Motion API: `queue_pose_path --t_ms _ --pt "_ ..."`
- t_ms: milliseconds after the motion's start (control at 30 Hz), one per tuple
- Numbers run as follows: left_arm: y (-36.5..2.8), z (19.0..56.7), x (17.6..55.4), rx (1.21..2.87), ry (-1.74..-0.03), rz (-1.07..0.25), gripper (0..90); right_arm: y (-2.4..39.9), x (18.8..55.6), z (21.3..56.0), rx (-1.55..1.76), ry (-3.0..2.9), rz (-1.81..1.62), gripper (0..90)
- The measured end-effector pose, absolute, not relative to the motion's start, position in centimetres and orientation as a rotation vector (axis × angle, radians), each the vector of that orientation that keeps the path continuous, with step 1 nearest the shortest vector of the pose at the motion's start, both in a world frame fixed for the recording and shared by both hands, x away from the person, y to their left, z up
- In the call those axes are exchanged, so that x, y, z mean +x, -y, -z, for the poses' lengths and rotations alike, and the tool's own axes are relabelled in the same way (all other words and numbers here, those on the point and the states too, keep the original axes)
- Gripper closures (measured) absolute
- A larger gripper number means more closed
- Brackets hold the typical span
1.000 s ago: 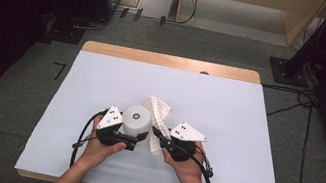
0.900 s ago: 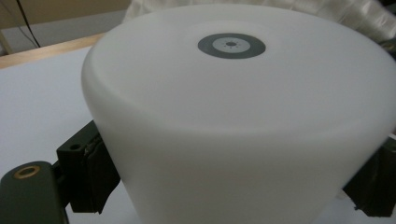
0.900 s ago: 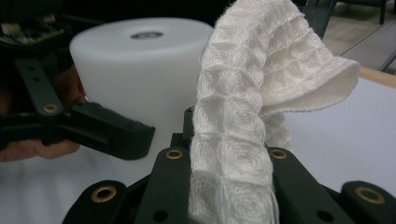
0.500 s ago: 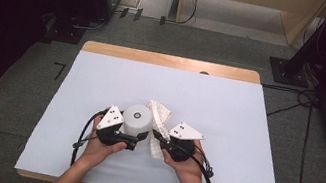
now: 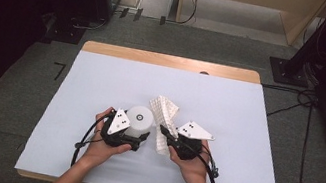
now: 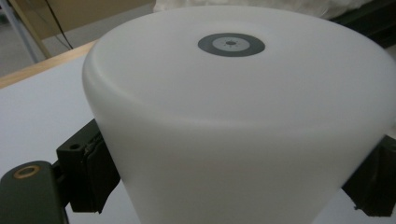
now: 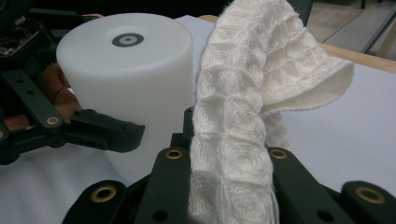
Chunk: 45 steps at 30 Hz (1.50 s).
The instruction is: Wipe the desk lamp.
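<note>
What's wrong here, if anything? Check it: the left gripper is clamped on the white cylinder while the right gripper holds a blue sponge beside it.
One thing is wrong: the right gripper holds a white waffle-weave cloth, not a blue sponge, as the right gripper view shows. The left gripper is indeed clamped on the white cylinder.

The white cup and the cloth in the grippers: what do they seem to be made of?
Cup: probably plastic, matte and slightly translucent; its smooth wall glows softly with no sharp glare, and its flat top carries a moulded-looking grey ring mark.
Cloth: woven textile, likely cotton, with a waffle finish; raised squares, a fuzzy surface and a limp fold show.
</note>
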<state>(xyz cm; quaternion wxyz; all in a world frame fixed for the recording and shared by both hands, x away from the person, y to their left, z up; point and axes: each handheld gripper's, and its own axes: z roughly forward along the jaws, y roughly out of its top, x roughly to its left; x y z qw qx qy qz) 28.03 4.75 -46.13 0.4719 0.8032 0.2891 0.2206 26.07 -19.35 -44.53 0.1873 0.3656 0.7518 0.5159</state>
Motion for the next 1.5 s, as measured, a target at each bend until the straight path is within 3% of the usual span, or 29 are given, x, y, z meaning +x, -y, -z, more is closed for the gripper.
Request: queue_pose_path --t_ms 333,367,467,633,767,900,1233,1267,1333,1500 --pt "-5.1 46.7 28.1 1.96 -0.732 -0.564 7.7 20.1 26.3 44.9 1.062 -2.107 -1.418 79.4" --pt "-5.2 46.7 28.1 1.959 -0.749 -0.576 0.8 20.3 26.4 44.9 1.067 -2.102 -1.419 79.4" --pt "-5.8 46.2 27.9 1.898 -0.791 -0.554 0.4 20.4 26.5 44.8 1.067 -2.097 -1.42 79.4" --pt "-5.1 46.4 27.1 1.862 -0.884 -0.553 0.4 20.5 26.7 44.8 1.079 -2.093 -1.424 79.4" --pt "-3.5 47.0 26.6 1.868 -0.992 -0.636 0.5 20.4 26.7 44.9 1.075 -2.103 -1.423 79.3" --pt "-3.4 47.1 26.4 1.844 -1.039 -0.664 7.8 20.4 26.8 45.1 1.068 -2.112 -1.416 79.3" --pt "-5.6 46.0 27.3 1.804 -0.947 -0.519 8.3 18.7 26.5 46.0 1.041 -2.185 -1.416 79.3" --pt "-6.6 45.4 27.8 1.772 -0.919 -0.424 8.3 18.3 26.5 46.2 1.037 -2.199 -1.418 79.3" --pt "-7.2 45.0 28.0 1.741 -0.899 -0.372 8.3 17.6 26.2 46.4 1.019 -2.225 -1.396 79.4" --pt "-7.3 44.9 28.1 1.766 -0.857 -0.335 8.3 16.3 25.6 46.4 0.977 -2.238 -1.373 79.5"
